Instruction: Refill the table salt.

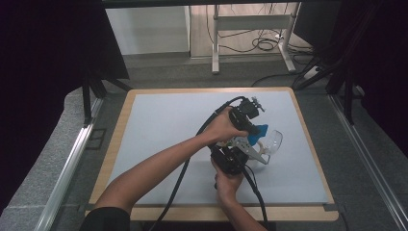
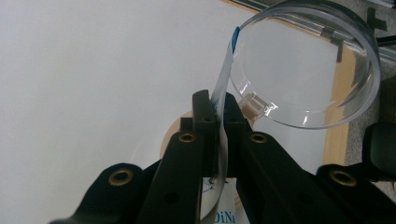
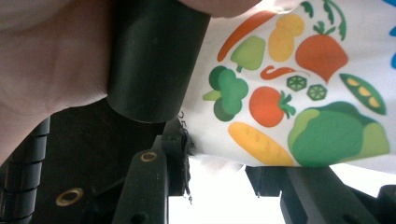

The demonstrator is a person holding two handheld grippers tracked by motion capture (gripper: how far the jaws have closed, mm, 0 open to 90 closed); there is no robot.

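Observation:
A white packet (image 3: 299,93) printed with vegetables, blue at one end (image 1: 260,131), is held above the mat between both grippers. My left gripper (image 2: 215,105) is shut on its thin top edge, which stands up between the jaws. My right gripper (image 3: 222,161) is shut on the packet's lower part, with a torn edge at its left jaw. In the high view the left gripper (image 1: 254,127) reaches in from above and the right gripper (image 1: 245,147) from below. A clear plastic bowl (image 2: 303,70) sits tilted just beyond the packet (image 1: 273,140).
The grey mat (image 1: 163,125) covers a wooden-edged table (image 1: 120,120). Black cables (image 1: 180,178) trail from both grippers toward the near edge. The hand on the left gripper's black handle (image 3: 154,60) crowds the right gripper view. A desk frame (image 1: 216,43) stands behind.

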